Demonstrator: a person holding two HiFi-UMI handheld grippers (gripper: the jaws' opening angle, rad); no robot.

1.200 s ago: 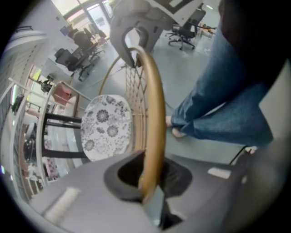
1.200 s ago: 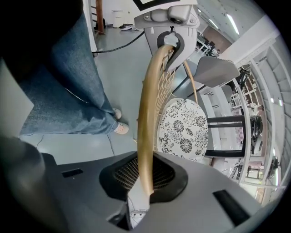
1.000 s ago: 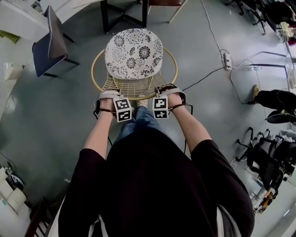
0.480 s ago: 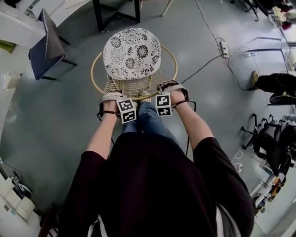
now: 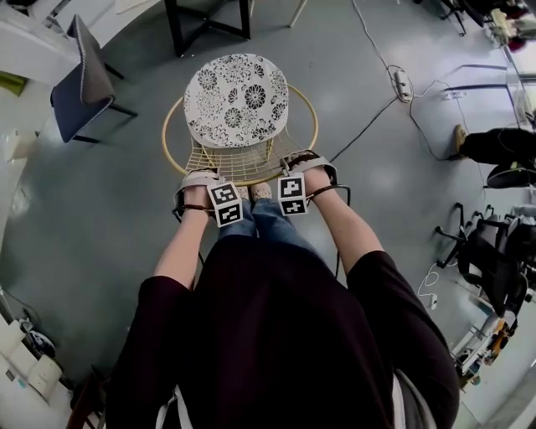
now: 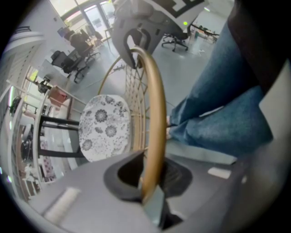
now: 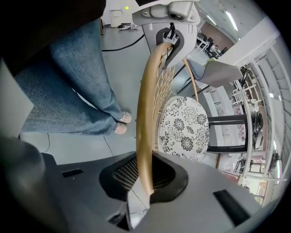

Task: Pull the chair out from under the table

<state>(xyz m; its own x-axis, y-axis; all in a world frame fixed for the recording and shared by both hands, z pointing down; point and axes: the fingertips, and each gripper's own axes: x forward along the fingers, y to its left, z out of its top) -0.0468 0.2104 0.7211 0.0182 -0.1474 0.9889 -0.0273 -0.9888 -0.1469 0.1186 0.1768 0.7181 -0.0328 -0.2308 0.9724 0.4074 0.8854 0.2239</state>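
Note:
The chair has a round floral cushion (image 5: pixel 236 99) and a gold wire back with a gold hoop rim (image 5: pixel 170 149). It stands on the grey floor just in front of my legs. In the head view my left gripper (image 5: pixel 201 180) clamps the rim's near left part and my right gripper (image 5: pixel 303 163) clamps its near right part. The left gripper view shows the gold rim (image 6: pixel 157 113) running through my left gripper (image 6: pixel 148 191). The right gripper view has the rim (image 7: pixel 144 113) pinched in my right gripper (image 7: pixel 145 182), beside the cushion (image 7: pixel 184 129).
Black table legs (image 5: pixel 209 25) stand beyond the chair at the top. A dark blue chair (image 5: pixel 84 80) sits at the far left. A power strip with cables (image 5: pixel 408 84) lies to the right, and black office chairs (image 5: pixel 490 268) crowd the right edge.
The chair and both grippers have drawn back together toward me, away from the black table legs, which now sit higher in the head view. Both grips are unchanged.

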